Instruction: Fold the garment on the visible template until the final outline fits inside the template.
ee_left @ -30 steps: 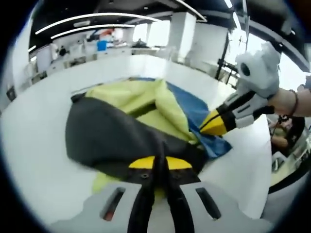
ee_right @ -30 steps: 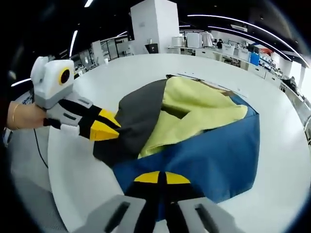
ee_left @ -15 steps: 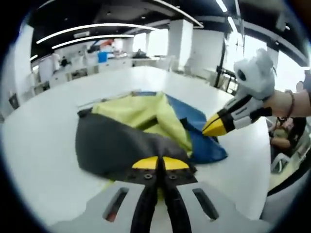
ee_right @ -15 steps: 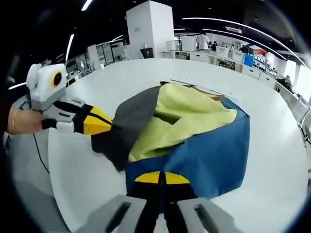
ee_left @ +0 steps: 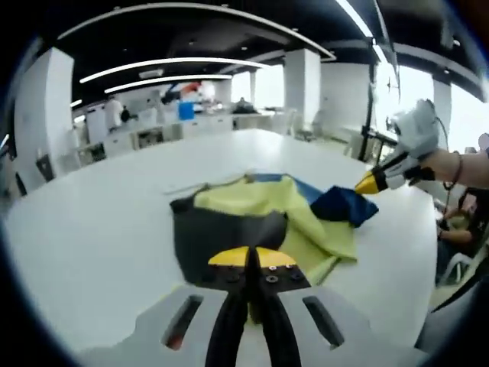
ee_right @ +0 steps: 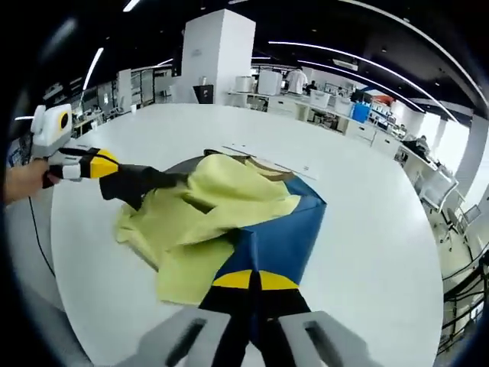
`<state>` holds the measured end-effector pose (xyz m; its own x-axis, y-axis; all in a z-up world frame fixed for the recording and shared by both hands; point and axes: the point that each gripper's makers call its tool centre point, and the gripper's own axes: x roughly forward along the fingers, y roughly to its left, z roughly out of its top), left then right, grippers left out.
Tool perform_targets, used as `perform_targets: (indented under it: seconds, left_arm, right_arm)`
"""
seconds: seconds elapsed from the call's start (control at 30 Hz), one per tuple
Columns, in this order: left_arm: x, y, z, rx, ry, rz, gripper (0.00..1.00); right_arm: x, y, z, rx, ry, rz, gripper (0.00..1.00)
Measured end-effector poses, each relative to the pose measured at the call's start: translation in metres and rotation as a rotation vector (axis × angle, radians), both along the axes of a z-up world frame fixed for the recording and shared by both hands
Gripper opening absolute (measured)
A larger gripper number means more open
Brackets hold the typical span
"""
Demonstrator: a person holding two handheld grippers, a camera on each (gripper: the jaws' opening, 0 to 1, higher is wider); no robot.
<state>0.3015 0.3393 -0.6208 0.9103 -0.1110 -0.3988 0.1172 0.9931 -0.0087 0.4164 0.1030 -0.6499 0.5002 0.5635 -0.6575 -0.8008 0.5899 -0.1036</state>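
Observation:
The garment lies bunched on the white round table (ee_right: 374, 252), with a yellow part (ee_right: 214, 206), a blue part (ee_right: 279, 233) and a dark grey part (ee_right: 141, 183). My right gripper (ee_right: 250, 280) is shut on the blue edge at the bottom of its view. My left gripper (ee_right: 103, 164) comes in from the left, shut on the dark grey edge. In the left gripper view, my left gripper (ee_left: 248, 258) pinches the grey cloth (ee_left: 221, 233). There my right gripper (ee_left: 368, 183) holds the blue cloth (ee_left: 340, 205) at the right, and yellow cloth (ee_left: 306, 225) sags between. A thin template line (ee_right: 263, 162) peeks out behind the garment.
Bare white tabletop (ee_left: 92, 229) surrounds the garment, and its curved edge runs near both hands. A seated person (ee_left: 454, 229) is past the table's right edge. A white pillar (ee_right: 218, 53) and office desks stand far behind.
Both grippers have drawn back and apart, each keeping its cloth edge. The grey and blue edges are pulled outward and raised, and more yellow cloth hangs below them.

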Motion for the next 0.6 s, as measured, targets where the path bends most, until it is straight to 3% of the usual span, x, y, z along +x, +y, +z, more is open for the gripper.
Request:
perform_targets:
  seconds: [0.33, 0.6]
  left_arm:
    - [-0.014, 0.055, 0.001, -0.024, -0.012, 0.197, 0.00]
    - [-0.031, 0.100, -0.011, -0.029, 0.020, 0.349, 0.00]
  right_arm:
    - [0.027, -0.027, 0.012, -0.025, -0.054, -0.069, 0.00]
    - [0.056, -0.066, 0.014, -0.074, -0.102, -0.188, 0.00]
